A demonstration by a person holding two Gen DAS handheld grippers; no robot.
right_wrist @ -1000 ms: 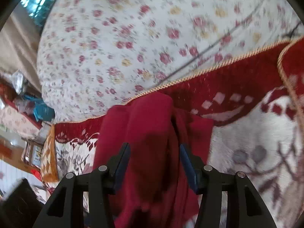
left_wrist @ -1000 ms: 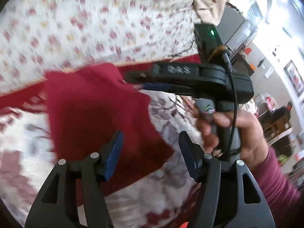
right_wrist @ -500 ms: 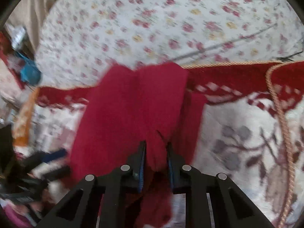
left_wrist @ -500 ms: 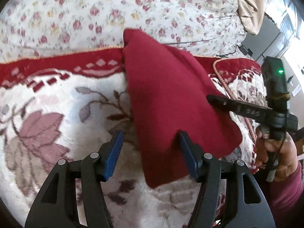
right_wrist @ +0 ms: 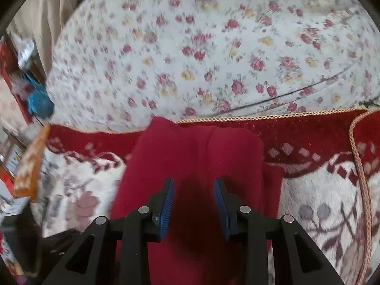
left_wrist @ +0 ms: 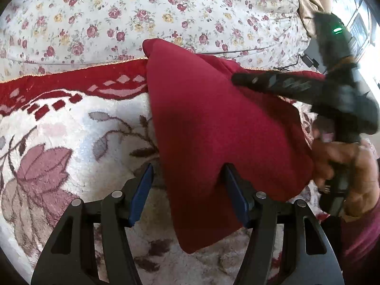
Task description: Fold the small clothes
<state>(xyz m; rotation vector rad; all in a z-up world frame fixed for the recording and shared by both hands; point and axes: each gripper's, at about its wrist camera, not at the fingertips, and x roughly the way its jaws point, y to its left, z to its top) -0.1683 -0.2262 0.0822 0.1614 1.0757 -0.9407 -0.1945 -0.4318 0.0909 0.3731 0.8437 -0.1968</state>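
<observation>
On a floral rug (left_wrist: 59,142) beside a flowered sheet (right_wrist: 213,47), the left claw (left_wrist: 187,190) gapes wide over the red cloth's (left_wrist: 213,130) near edge; the right claw (right_wrist: 193,204) stands parted above the same cloth.

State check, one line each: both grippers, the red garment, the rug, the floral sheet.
Left gripper: open, fingers straddling the near edge of the garment, not clamped.
Right gripper: open, over the garment, nothing between the pads.
Red garment: folded over, lying on the rug, far end reaching the rug's red border.
Rug: spread flat under the garment.
Floral sheet: spread beyond the rug's edge, a thin dark cable across it.
</observation>
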